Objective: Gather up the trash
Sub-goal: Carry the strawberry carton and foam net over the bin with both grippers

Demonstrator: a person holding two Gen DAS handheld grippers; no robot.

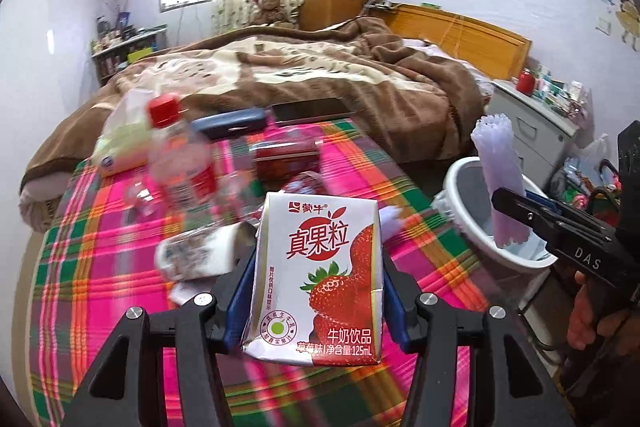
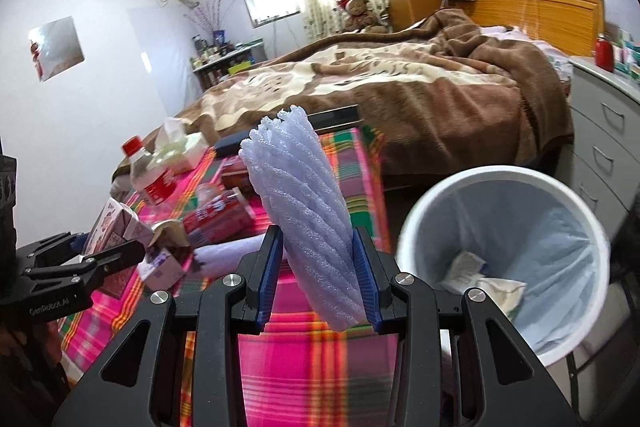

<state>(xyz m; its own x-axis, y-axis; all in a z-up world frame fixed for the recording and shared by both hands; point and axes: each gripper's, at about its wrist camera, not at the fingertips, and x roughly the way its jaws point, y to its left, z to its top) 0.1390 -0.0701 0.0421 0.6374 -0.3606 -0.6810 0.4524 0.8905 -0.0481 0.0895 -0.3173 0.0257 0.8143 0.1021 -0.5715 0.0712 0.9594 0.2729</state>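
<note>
My left gripper (image 1: 318, 267) is shut on a small strawberry milk carton (image 1: 320, 275), held upright above the pink plaid tablecloth (image 1: 100, 267). My right gripper (image 2: 318, 263) is shut on a pale lilac foam net sleeve (image 2: 304, 211), which stands up between the blue pads. The sleeve (image 1: 500, 179) shows in the left wrist view over the white trash bin (image 1: 464, 203). In the right wrist view the bin (image 2: 416, 227), lined with a pale bag and holding crumpled paper, sits just right of the sleeve. The left gripper (image 2: 92, 251) with its carton (image 2: 112, 223) appears at the far left.
On the table lie a clear bottle with a red cap (image 1: 176, 155), a tissue pack (image 1: 124, 143), a red tin (image 1: 286, 155), a dark case (image 1: 230, 123), a tipped cup (image 1: 200, 255) and another foam piece (image 2: 236, 251). A bed with a brown blanket (image 2: 380, 83) stands behind, grey drawers (image 2: 600, 131) at right.
</note>
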